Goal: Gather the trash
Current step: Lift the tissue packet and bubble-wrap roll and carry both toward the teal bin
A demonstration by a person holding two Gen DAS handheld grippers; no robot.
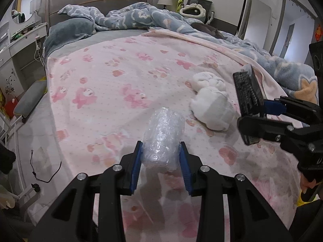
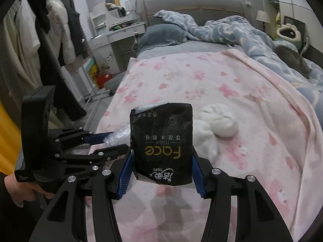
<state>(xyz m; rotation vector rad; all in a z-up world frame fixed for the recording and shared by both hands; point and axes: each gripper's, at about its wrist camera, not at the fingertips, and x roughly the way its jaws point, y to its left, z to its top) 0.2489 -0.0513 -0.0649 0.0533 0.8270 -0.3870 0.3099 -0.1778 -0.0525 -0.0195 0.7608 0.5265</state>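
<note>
Above the bed [image 1: 125,64], my left tongs [image 1: 160,157] clench a light, squashy bubble-wrap roll [image 1: 163,137] mid-body; my right tongs [image 2: 161,169] pinch the limp, crinkly tissue pack [image 2: 161,143] by its sides.

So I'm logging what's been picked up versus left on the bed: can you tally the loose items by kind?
Bubble wrap roll, held in the left tongs: 1
Black tissue pack, held in the right tongs: 1
White socks, lying on the pink blanket: 2
Total: 4
</note>
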